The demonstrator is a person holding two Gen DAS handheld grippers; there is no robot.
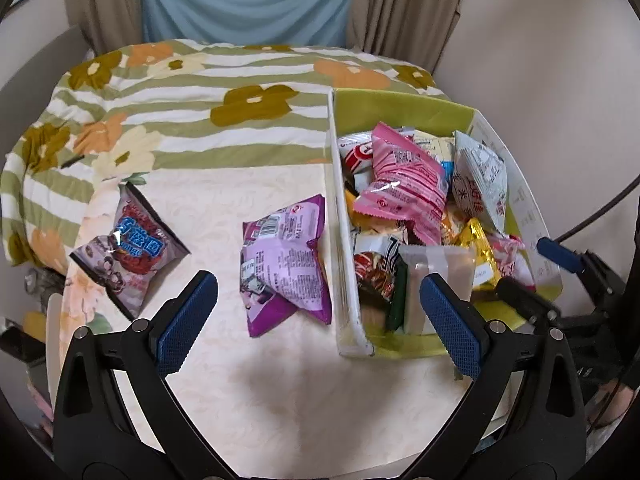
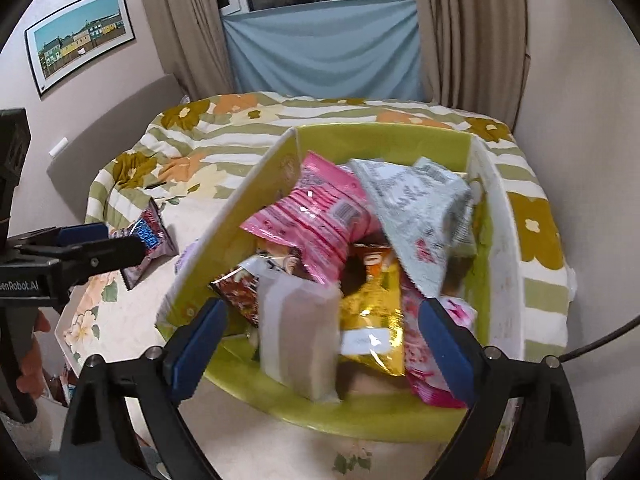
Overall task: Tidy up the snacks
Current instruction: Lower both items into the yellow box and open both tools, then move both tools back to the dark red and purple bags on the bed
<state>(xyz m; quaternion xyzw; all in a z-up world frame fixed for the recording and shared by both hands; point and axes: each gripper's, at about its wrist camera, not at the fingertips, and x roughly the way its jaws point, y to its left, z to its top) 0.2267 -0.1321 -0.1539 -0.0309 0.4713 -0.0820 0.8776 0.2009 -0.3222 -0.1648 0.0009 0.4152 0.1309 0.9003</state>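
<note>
A white box with a green lining (image 1: 334, 200) stands on the right, filled with several snack packets. Among them are a pink one (image 1: 404, 184), a grey-white one (image 1: 480, 184) and a gold one (image 2: 372, 312). My right gripper (image 2: 323, 308) is open over the box's near end (image 2: 240, 216). A pale translucent packet (image 2: 298, 340) stands blurred between its blue pads without touching them. My left gripper (image 1: 318, 284) is open and holds nothing, above the cream cloth. Just beyond it lies a purple packet (image 1: 280, 264). A dark packet with blue lettering (image 1: 128, 248) lies further left.
A striped floral quilt (image 1: 200, 92) covers the far half of the surface. Beige curtains (image 2: 472, 32) and a blue cloth (image 2: 320, 52) hang behind it. A framed picture (image 2: 80, 36) hangs on the left wall. A black cable (image 1: 592, 216) runs along the right side.
</note>
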